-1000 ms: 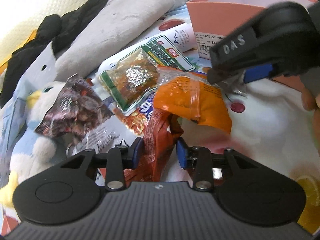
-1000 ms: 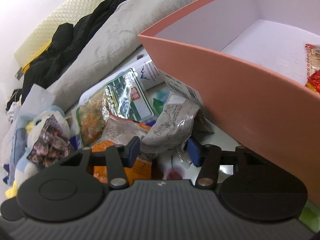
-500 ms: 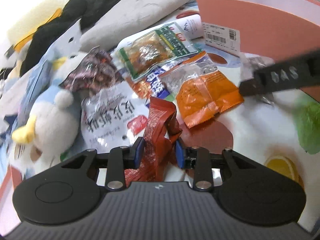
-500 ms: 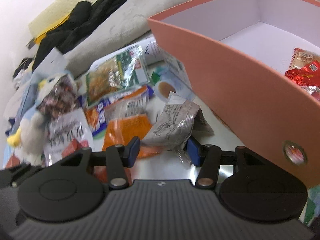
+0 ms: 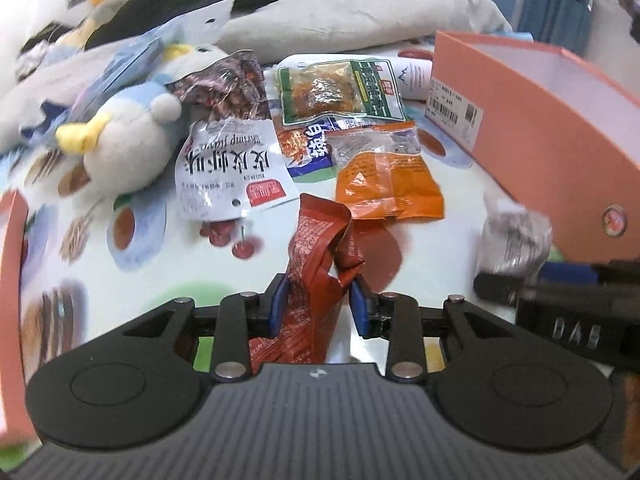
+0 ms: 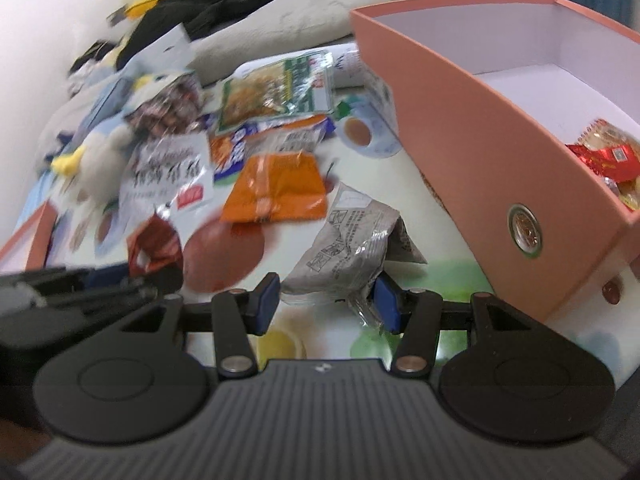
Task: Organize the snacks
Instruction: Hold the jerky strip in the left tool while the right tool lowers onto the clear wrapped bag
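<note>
My left gripper (image 5: 318,306) is shut on a crumpled red-brown snack packet (image 5: 320,248), lifted off the printed sheet. My right gripper (image 6: 326,300) is shut on a grey foil snack packet (image 6: 348,252), which also shows in the left wrist view, grey foil packet (image 5: 514,240). The pink box (image 6: 472,128) stands at the right, with red wrapped snacks (image 6: 604,158) in its near corner. On the sheet lie an orange packet (image 5: 390,178), a white shrimp-flavour bag (image 5: 230,168), a green-edged packet (image 5: 340,90) and a dark foil packet (image 5: 226,84).
A plush toy (image 5: 128,136) lies left of the snacks. Grey and black clothes (image 5: 344,12) are heaped behind. A white tube (image 5: 414,74) rests against the pink box's far corner. Another pink box edge (image 5: 10,288) shows at the far left.
Both grippers have drawn back from the snack pile, carrying their packets, and rolled. The pink box now shows more of its inside in the right wrist view.
</note>
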Demonstrator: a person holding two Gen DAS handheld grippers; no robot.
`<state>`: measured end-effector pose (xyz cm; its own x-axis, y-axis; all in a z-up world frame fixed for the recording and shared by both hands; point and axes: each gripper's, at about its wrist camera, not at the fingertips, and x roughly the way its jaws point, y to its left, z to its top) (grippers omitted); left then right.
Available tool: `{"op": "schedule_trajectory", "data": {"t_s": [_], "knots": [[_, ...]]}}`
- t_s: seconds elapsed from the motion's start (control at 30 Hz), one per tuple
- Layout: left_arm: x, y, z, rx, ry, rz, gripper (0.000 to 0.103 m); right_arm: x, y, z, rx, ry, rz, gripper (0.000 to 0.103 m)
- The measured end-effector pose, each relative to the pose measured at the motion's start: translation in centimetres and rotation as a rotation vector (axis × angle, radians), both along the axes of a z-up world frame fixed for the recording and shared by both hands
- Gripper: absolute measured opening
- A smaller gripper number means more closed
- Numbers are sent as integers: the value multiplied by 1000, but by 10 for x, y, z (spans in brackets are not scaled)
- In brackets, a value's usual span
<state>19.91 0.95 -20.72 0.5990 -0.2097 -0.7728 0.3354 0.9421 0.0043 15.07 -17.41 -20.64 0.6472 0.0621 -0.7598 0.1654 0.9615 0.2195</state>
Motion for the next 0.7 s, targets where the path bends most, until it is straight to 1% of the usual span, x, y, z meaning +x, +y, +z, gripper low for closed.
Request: {"op": "schedule_trajectory", "data": {"t_s": [0.13, 0.2, 0.3, 0.37, 0.4, 0.5, 0.57, 0.7], "knots": [[-11, 4, 14, -47, 11, 75, 38, -13, 1, 4, -34, 19, 75, 54], [-17, 7, 18, -104, 35, 105, 38, -18, 2, 6, -42, 36, 101, 54], [-27, 7, 20, -152, 54, 144, 38, -24, 5, 8, -57, 50, 162, 54], [-35, 7, 20, -180, 62, 162, 38, -29, 5, 10, -71, 55, 181, 55], [-39, 7, 19, -189, 64, 168, 38, -32, 5, 10, -78, 58, 193, 55], [-50, 5, 18, -180, 60, 183, 38, -42, 2, 10, -85, 62, 204, 56], [-54, 7, 18, -198, 64, 191, 38, -46, 0, 10, -81, 57, 213, 56], [-57, 10, 16, -202, 66, 209, 38, -48, -8, 10, -42, 79, 180, 58]]}}
